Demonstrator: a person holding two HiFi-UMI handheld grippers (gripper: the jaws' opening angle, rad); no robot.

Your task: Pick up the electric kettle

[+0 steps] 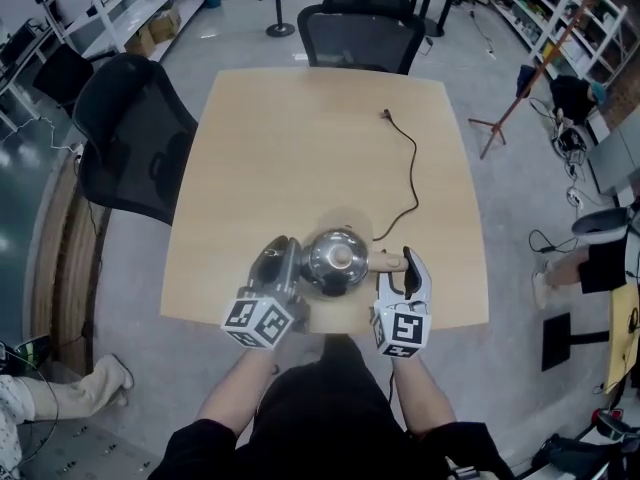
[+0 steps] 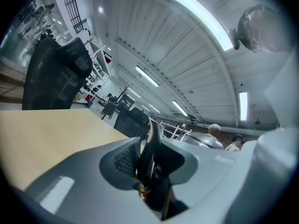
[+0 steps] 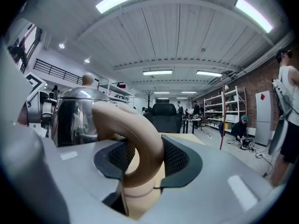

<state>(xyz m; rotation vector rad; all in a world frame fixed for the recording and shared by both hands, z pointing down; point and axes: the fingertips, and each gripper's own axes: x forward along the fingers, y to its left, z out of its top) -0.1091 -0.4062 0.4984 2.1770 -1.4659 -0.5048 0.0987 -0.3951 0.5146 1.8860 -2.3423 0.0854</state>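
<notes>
The electric kettle (image 1: 335,258) has a shiny steel body, a knobbed lid and a tan handle (image 1: 388,262). It is over the near part of the wooden table (image 1: 300,138), between both grippers. My right gripper (image 1: 405,268) is shut on the handle; in the right gripper view the tan loop (image 3: 135,139) fills the gap between the pads of that gripper (image 3: 142,160), with the steel body (image 3: 77,115) to the left. My left gripper (image 1: 288,260) is at the opposite side, and in its own view this gripper (image 2: 149,164) pinches a thin dark edge of the kettle's spout (image 2: 150,148).
A black power cord (image 1: 410,183) runs from the kettle's base area to its plug (image 1: 386,115) at the far right of the table. Black office chairs stand at the left (image 1: 135,138) and far side (image 1: 360,38). People and shelving show in the background.
</notes>
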